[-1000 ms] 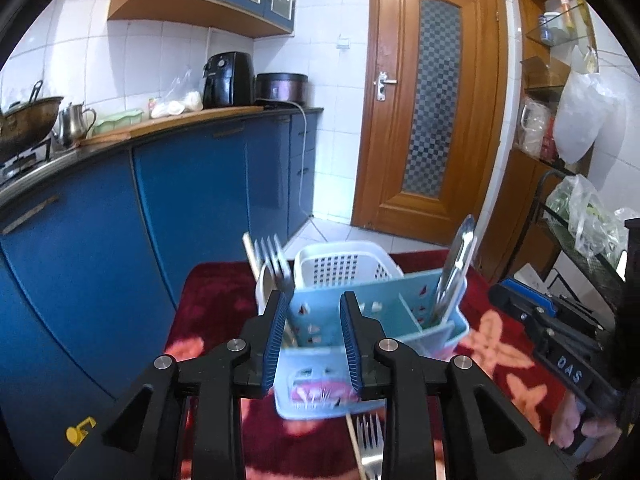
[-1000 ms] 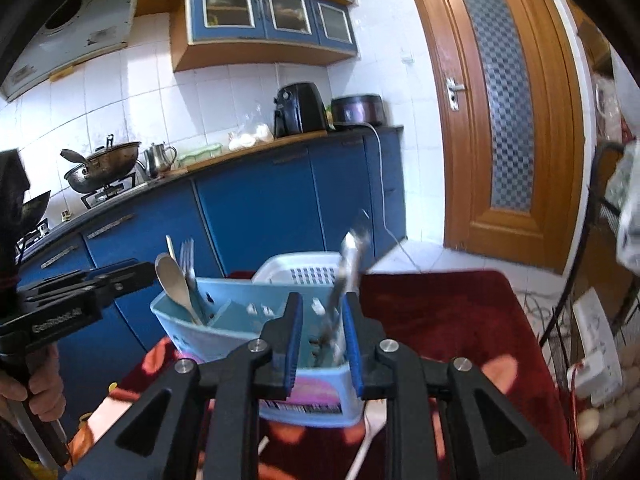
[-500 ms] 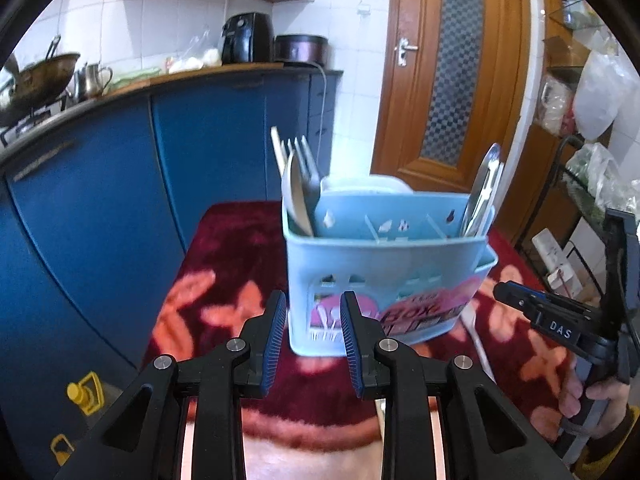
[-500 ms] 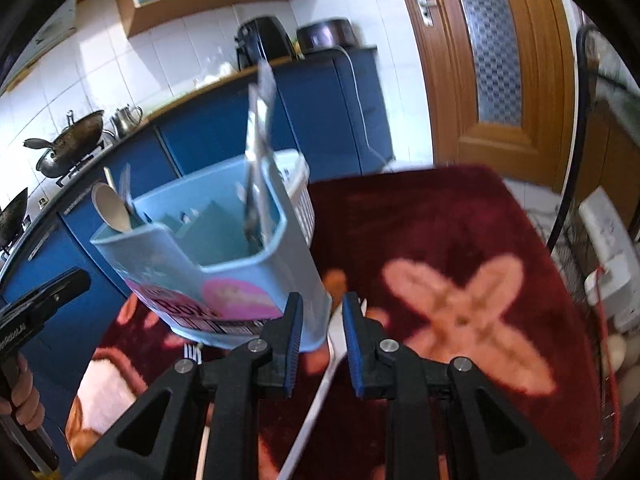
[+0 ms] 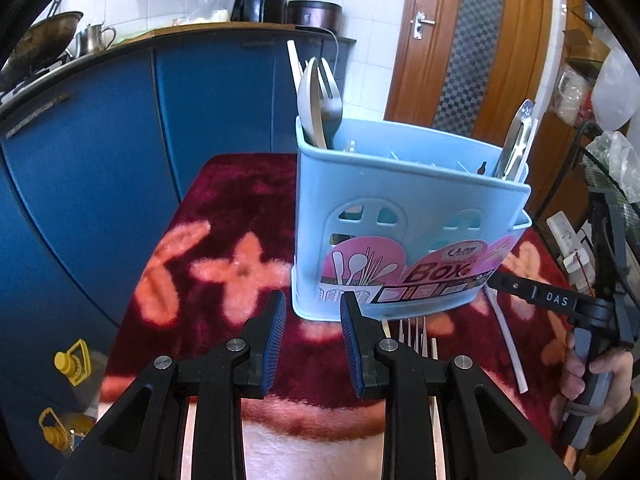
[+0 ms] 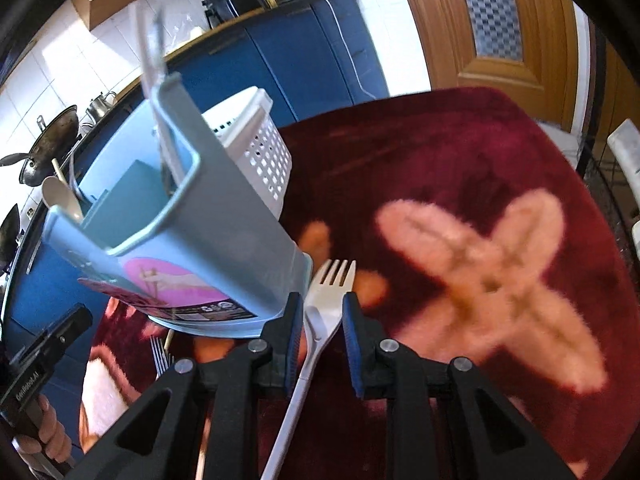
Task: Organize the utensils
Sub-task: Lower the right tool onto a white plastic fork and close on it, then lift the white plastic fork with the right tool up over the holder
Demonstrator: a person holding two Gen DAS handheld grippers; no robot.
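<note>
Utensils partly sorted in the blue caddy (image 5: 404,216), and now the right tongs (image 6: 318,314), spread with nothing pinched, hover over the white fork (image 6: 326,300) lying on the red-clothed surface (image 6: 460,168), while the left tongs (image 5: 312,320) hang spread and empty, so next comes a squeeze on that fork.

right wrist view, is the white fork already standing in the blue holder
No, the white fork lies flat on the red cloth beside the blue holder.
</note>
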